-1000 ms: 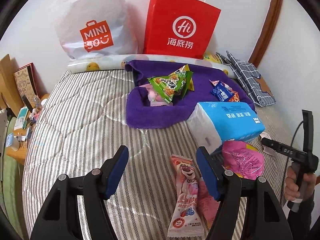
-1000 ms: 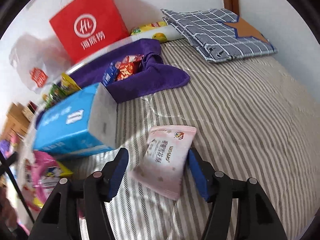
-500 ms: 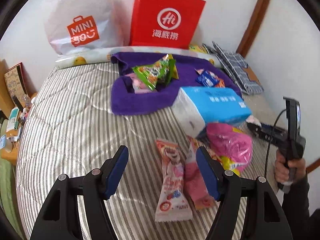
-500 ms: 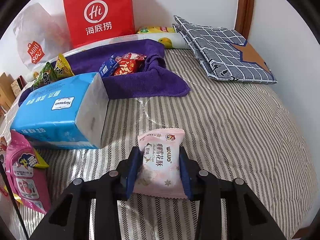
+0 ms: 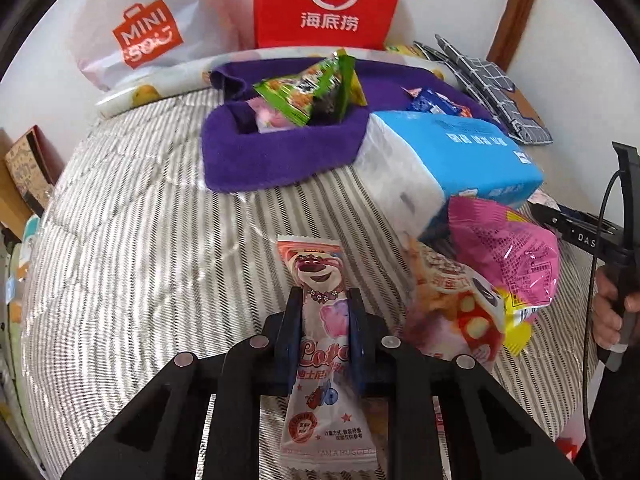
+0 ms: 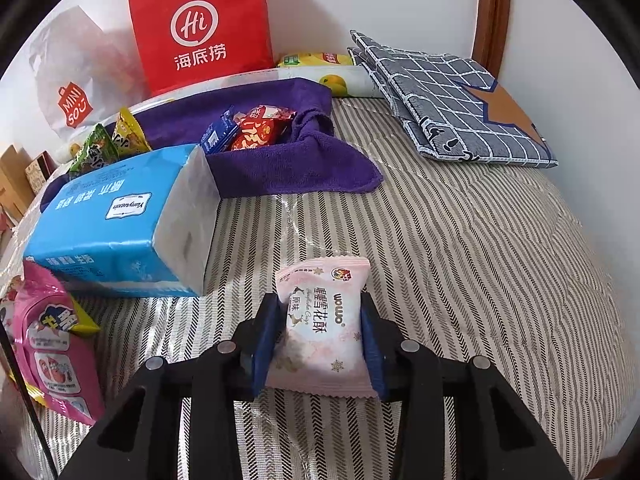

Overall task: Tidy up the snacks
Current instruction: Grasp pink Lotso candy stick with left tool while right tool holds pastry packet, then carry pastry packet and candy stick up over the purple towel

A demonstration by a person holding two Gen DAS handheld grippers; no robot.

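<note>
My left gripper (image 5: pixel 323 300) is shut on a long pink bear-print snack packet (image 5: pixel 322 320) over the striped bed (image 5: pixel 132 248). My right gripper (image 6: pixel 320 304) is shut on a pale pink pastry packet (image 6: pixel 324 320). A purple towel (image 5: pixel 280 152) folded like a tray holds green snack bags (image 5: pixel 312 88) on its left side and blue and red packets (image 6: pixel 248 130) on its right side. A pink snack bag (image 5: pixel 504 256) and another packet (image 5: pixel 452 300) lie to the right of my left gripper.
A blue tissue pack (image 5: pixel 452 160) lies between the towel and the loose snacks. A red paper bag (image 5: pixel 328 0) and a white plastic bag (image 5: pixel 148 32) stand at the wall. A checked grey cloth (image 6: pixel 452 96) lies at the far right corner.
My left gripper moved in over the bear-print packet and shut on it. My right gripper closed on the pink pastry packet and holds it.
</note>
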